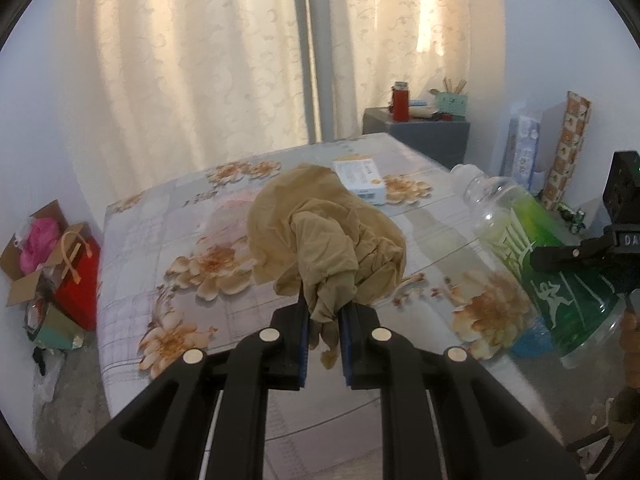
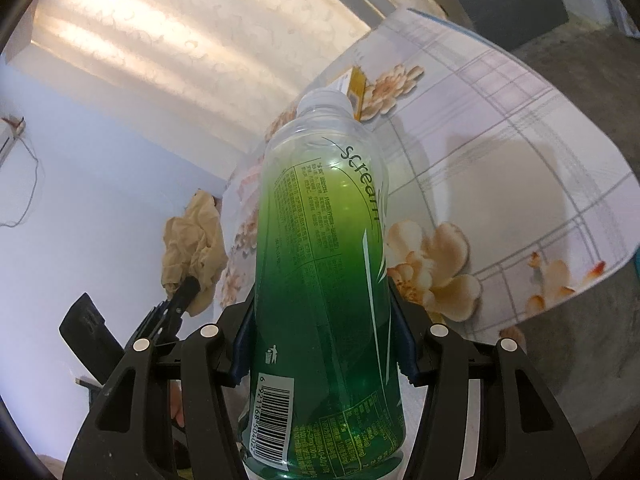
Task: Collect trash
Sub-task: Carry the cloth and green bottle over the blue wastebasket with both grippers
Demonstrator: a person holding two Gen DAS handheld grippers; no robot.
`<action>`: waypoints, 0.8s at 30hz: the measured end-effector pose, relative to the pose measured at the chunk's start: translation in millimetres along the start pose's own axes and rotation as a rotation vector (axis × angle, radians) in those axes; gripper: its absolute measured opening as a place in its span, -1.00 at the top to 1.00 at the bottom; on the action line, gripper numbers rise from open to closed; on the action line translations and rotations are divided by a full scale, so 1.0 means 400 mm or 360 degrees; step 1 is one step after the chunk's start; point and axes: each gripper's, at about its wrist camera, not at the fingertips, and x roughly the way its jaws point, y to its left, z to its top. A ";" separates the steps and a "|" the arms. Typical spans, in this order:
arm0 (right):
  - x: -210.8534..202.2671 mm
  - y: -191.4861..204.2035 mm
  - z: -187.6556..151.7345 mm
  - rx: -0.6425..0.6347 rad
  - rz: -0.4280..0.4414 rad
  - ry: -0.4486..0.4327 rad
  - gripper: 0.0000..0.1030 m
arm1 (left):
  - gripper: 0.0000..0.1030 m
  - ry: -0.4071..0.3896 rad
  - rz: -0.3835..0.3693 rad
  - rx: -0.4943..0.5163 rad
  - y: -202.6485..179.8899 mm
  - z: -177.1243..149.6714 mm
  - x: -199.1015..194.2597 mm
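Note:
My left gripper (image 1: 323,320) is shut on a crumpled tan plastic bag (image 1: 320,232), which bulges above the fingertips over the flowered table (image 1: 160,240). That bag (image 2: 192,236) and the left gripper's finger also show at the left of the right wrist view. My right gripper (image 2: 324,344) is shut on a clear plastic bottle with a green label (image 2: 324,260), its capless neck pointing away and up. The same bottle (image 1: 532,248) shows at the right edge of the left wrist view, held off the table. A small white and yellow box (image 1: 360,178) lies on the table beyond the bag.
An open cardboard box (image 1: 32,256) and a red bag (image 1: 78,276) stand on the floor left of the table. A grey stand (image 1: 420,132) with a red jar (image 1: 401,102) is behind the table by the curtains. Tall packages (image 1: 568,148) lean against the right wall.

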 end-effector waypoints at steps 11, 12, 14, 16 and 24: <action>-0.128 -0.099 -0.040 0.0147 0.0010 -0.0179 -0.03 | 0.76 -0.0045 -0.0286 0.0116 -0.131 0.092 0.009; -0.147 -0.117 -0.045 0.0173 0.0008 -0.0206 -0.03 | 0.76 -0.0045 -0.0317 0.0137 -0.153 0.103 0.013; -0.176 -0.147 -0.051 0.0213 0.0004 -0.0249 -0.03 | 0.76 -0.0047 -0.0368 0.0179 -0.194 0.119 0.018; -0.206 -0.179 -0.059 0.0256 -0.0003 -0.0292 -0.03 | 0.76 -0.0042 -0.0434 0.0222 -0.244 0.137 0.026; -0.348 -0.342 -0.107 0.0483 -0.0081 -0.0511 -0.03 | 0.76 0.0061 -0.0721 0.0383 -0.460 0.181 0.078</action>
